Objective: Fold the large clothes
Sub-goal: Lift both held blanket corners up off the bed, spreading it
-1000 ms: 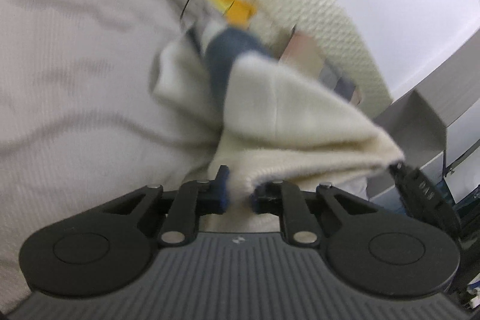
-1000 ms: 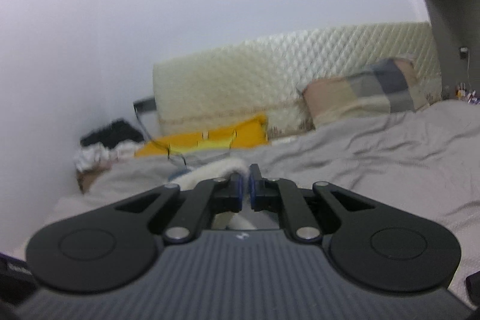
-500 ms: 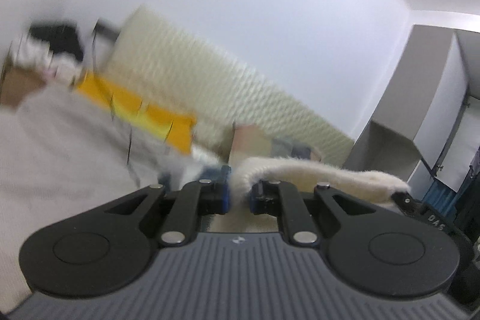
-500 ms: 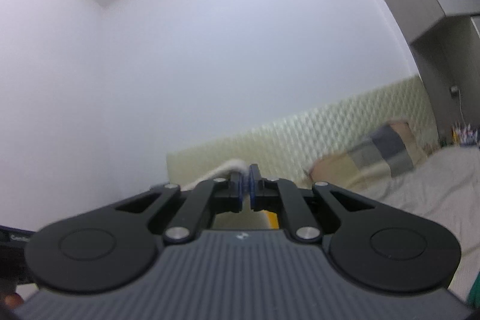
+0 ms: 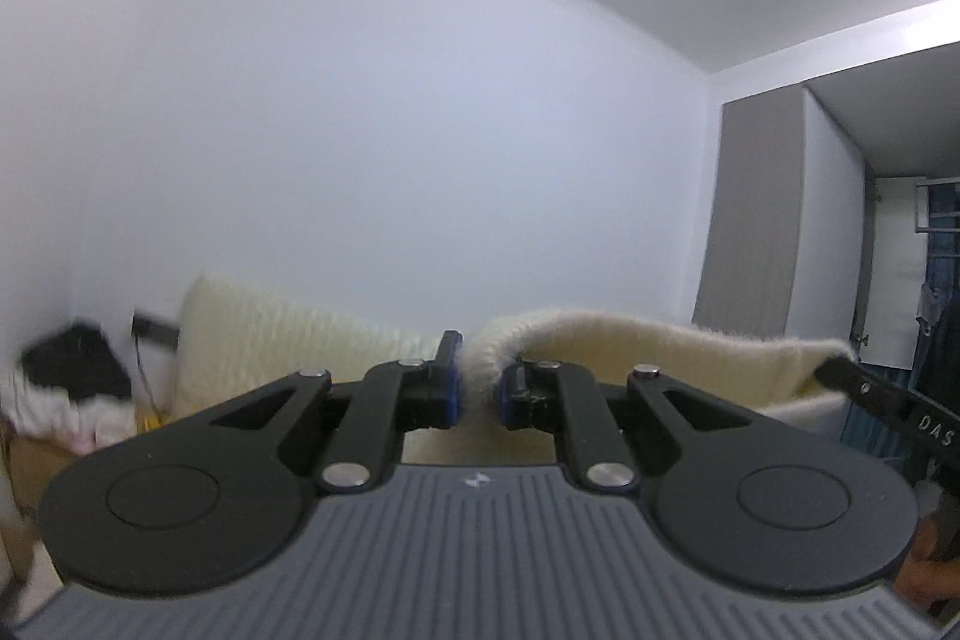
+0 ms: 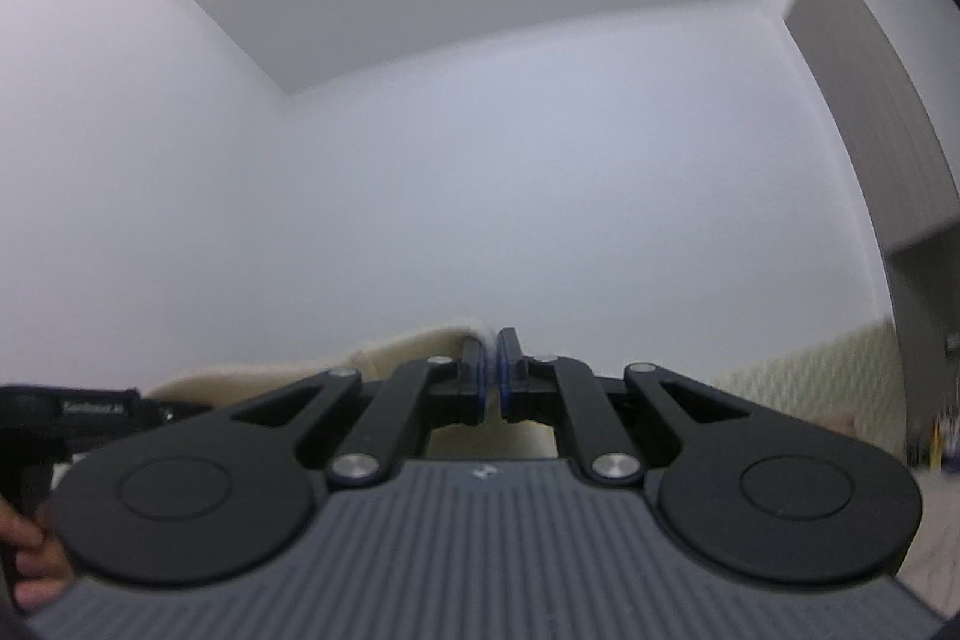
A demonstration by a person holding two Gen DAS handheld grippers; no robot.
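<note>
A cream fleece garment (image 5: 648, 352) is held up high between both grippers. My left gripper (image 5: 477, 382) is shut on a thick fold of its edge; the cloth stretches right to the other gripper's tip (image 5: 840, 367). In the right wrist view my right gripper (image 6: 493, 376) is shut on a thin edge of the same garment (image 6: 396, 349), which runs left to the left gripper (image 6: 72, 409). Both cameras point up at the wall; the rest of the garment hangs out of sight below.
A cream quilted headboard (image 5: 270, 328) stands below the white wall and also shows in the right wrist view (image 6: 828, 376). A dark object on a pile (image 5: 72, 370) sits at far left. A grey wardrobe (image 5: 756, 220) stands right.
Both grippers have risen and tilted up with the garment. The bed, yellow item and pillow dropped out of view; wall and ceiling now fill both views.
</note>
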